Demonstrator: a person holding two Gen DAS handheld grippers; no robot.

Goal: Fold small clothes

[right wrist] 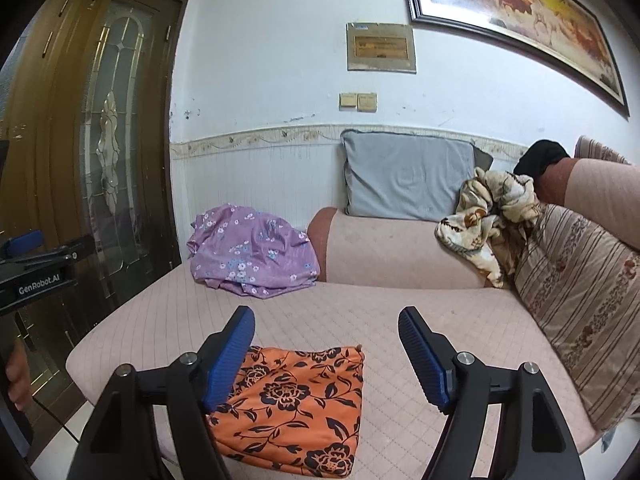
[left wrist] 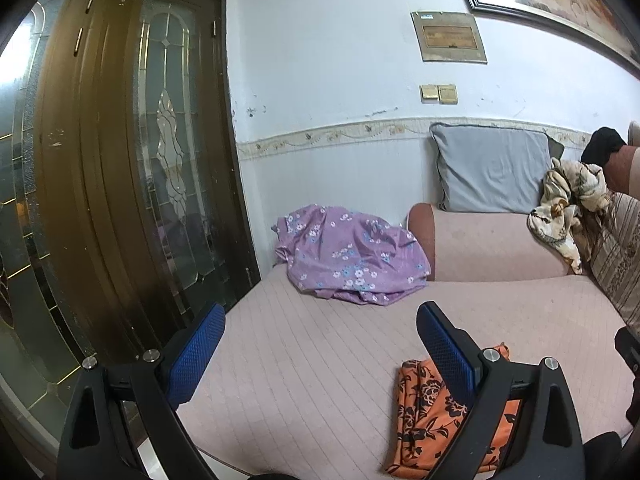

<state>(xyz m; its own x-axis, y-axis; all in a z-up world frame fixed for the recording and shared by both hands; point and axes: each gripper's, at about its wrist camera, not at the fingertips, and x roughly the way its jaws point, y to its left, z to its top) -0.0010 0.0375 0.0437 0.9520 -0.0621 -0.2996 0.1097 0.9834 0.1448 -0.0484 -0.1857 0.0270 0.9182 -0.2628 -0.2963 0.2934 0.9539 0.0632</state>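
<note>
A folded orange cloth with black flowers [right wrist: 292, 404] lies flat near the front edge of the pink sofa seat [right wrist: 360, 312]; in the left wrist view the orange cloth [left wrist: 432, 412] shows partly behind the right finger. My right gripper [right wrist: 326, 346] hovers above it, open, with nothing between its blue pads. My left gripper [left wrist: 320, 344] is open too and empty, over bare seat left of the cloth. A crumpled purple flowered garment [right wrist: 252, 256] sits at the seat's back left. A beige patterned garment [right wrist: 488, 220] is heaped on the sofa's back right.
A grey cushion [right wrist: 404, 176] leans on the wall behind a pink bolster [right wrist: 396, 248]. A striped cushion [right wrist: 584, 304] fills the right side. A brown glazed door [left wrist: 116, 168] stands close on the left. The other handle and a hand [right wrist: 20, 376] show at the left edge.
</note>
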